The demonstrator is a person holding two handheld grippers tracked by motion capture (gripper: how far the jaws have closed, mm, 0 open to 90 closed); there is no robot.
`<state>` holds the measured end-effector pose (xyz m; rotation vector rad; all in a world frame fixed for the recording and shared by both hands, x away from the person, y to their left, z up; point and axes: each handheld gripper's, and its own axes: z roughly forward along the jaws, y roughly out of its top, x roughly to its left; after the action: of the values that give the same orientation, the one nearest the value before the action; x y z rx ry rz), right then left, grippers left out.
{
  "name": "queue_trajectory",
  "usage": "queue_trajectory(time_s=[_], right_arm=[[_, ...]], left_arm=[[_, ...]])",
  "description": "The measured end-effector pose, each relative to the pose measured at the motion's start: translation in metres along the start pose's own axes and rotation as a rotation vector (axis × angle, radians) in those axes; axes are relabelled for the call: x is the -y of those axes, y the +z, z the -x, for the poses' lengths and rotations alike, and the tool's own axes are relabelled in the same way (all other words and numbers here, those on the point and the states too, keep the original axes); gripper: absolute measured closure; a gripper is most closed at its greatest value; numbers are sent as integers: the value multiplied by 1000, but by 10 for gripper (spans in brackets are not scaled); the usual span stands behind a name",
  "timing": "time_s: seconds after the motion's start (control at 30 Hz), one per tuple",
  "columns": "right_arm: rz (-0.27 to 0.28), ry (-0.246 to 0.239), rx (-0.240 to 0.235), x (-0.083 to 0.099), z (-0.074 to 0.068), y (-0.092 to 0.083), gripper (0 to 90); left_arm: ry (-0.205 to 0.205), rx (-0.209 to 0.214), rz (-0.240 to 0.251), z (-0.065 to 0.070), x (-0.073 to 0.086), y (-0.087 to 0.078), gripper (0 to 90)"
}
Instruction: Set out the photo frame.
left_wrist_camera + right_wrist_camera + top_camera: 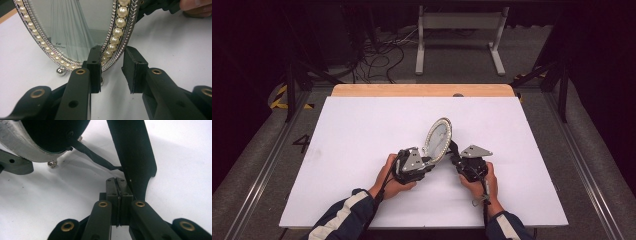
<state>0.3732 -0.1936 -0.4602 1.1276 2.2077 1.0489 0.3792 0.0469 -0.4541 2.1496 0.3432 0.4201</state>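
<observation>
- the oval, pearl-rimmed silver table mirror (438, 138) stood tilted near the middle of the white table top (352, 150), between my two tools.
- my left gripper (112, 71) sat at the mirror's lower rim: one pad lay against the pearl edge, the other stood clear, so the jaws were spread with the rim between them.
- my right gripper (119, 187) was pressed together behind the mirror, beside its black back stand (133, 152); i couldn't tell whether it pinched the thin black strap (97, 157).
</observation>
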Motion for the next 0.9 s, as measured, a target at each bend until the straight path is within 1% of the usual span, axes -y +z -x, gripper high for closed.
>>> queue_trajectory(time_s=[0.07, 0.17, 0.23, 0.27, 0.33, 0.37, 0.4, 0.57, 0.6, 0.63, 0.67, 0.7, 0.73, 0.77, 0.8, 0.83, 0.87, 0.9], right_arm=[[0, -8, 5, 0, -1, 0, 874], [1, -14, 5, 0, -2, 0, 864], [7, 0, -10, 1, -2, -2, 848], [7, 0, -10, 1, -2, -2, 848], [10, -5, -18, 3, -3, -4, 834], [12, -8, -20, 3, -4, -5, 825], [29, -14, -32, 2, -8, -8, 795], [79, -34, -81, -1, -20, -12, 709], [82, -37, -88, -2, -23, -13, 690], [82, -37, -88, -2, -23, -13, 690], [86, -41, -104, -2, -25, -13, 671], [90, -54, -122, -3, -30, -13, 629], [93, -53, -120, -3, -31, -13, 610], [95, -45, -125, -4, -32, -14, 591], [104, -35, -136, -5, -33, -14, 578], [104, -35, -136, -5, -33, -14, 578], [112, -34, -135, -8, -37, -13, 553], [114, -32, -139, -9, -38, -13, 548]], left_arm=[[1, 19, 4, -1, 0, -2, 702], [8, 26, 6, 0, 0, -4, 700], [12, 19, 5, -1, 1, -9, 697], [10, 18, 9, -2, 1, -13, 697], [10, 12, 15, -5, 2, -21, 698], [2, 10, 18, -7, 2, -26, 696], [-5, 1, 16, -9, 4, -33, 680], [-8, -34, -16, -15, 14, -49, 627], [-10, -38, -21, -16, 16, -52, 617], [-10, -38, -21, -16, 16, -52, 601], [-13, -46, -26, -17, 19, -56, 601], [-30, -52, -28, -19, 24, -61, 563], [-30, -52, -28, -19, 24, -61, 544], [-41, -57, -34, -20, 30, -66, 511], [-41, -57, -34, -20, 30, -66, 487], [-53, -48, -31, -21, 34, -68, 487], [-67, -76, -43, -20, 42, -73, 415], [-71, -81, -45, -20, 45, -76, 397]])
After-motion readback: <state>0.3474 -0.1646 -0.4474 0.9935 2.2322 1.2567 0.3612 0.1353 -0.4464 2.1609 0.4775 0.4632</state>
